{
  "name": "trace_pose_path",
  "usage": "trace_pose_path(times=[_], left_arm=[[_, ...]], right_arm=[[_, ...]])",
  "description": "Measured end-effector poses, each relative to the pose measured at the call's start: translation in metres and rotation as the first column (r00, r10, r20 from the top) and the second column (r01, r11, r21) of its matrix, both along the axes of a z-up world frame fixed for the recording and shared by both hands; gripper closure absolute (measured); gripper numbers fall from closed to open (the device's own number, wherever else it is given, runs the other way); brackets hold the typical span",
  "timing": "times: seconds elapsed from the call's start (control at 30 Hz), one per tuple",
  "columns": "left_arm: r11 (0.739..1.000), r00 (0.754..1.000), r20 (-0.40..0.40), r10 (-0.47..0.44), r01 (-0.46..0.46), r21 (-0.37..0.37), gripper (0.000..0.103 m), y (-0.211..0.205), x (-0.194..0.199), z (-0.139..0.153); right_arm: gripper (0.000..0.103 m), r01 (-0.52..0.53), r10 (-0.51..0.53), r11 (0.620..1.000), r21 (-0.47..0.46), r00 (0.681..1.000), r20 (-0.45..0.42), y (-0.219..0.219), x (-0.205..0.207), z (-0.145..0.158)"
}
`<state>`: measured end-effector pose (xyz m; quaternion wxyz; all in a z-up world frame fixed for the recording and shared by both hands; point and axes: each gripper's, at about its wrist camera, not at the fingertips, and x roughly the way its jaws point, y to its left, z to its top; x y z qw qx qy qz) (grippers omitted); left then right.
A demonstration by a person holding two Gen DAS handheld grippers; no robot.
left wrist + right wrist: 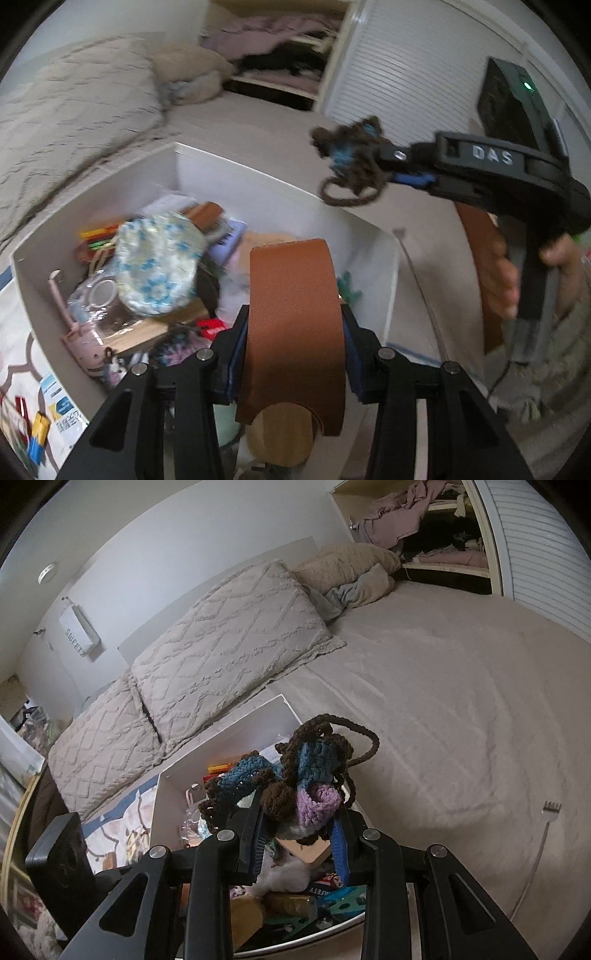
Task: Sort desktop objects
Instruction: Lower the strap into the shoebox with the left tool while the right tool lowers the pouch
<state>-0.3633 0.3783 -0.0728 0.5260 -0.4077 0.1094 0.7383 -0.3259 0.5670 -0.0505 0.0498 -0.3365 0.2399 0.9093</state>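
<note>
My left gripper is shut on a curved brown leather band with a pale wooden piece below it. It hangs over the near corner of a white box full of small things. My right gripper is shut on a crocheted bundle of brown, blue and purple yarn with a loose brown cord. In the left wrist view that right gripper shows at the upper right, a person's hand on its handle, holding the yarn bundle above the box's far wall.
The white box sits on a beige bed cover; inside lie a floral pouch, a tape roll, a pink gadget and more. Quilted pillows lie behind. A white cable crosses the cover at right.
</note>
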Motion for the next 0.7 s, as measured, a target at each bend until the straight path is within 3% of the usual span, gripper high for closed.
trace_pose_path(times=[0.2, 0.3, 0.53, 0.63, 0.7], left_arm=[[0.996, 0.999, 0.000, -0.053, 0.053, -0.074, 0.057, -0.002, 0.005, -0.006], [0.997, 0.999, 0.014, -0.040, 0.041, -0.064, 0.032, -0.009, 0.004, -0.004], [1.000, 0.997, 0.069, 0.029, -0.029, -0.003, 0.031, -0.029, -0.007, 0.001], [0.999, 0.996, 0.076, 0.053, -0.054, 0.006, 0.031, -0.040, -0.012, 0.003], [0.998, 0.995, 0.077, 0.067, -0.068, 0.011, 0.031, -0.048, -0.013, 0.003]], right_arm=[[0.072, -0.019, 0.019, 1.000, -0.008, 0.999, 0.046, -0.009, -0.005, -0.010], [0.072, -0.061, 0.058, 0.998, 0.024, 0.992, 0.110, -0.018, -0.009, -0.015], [0.072, -0.147, 0.116, 0.983, 0.110, 0.962, 0.248, -0.031, -0.021, -0.016], [0.072, -0.243, 0.160, 0.949, 0.201, 0.921, 0.356, -0.042, -0.030, -0.020], [0.072, -0.327, 0.179, 0.895, 0.303, 0.885, 0.430, -0.050, -0.036, -0.020]])
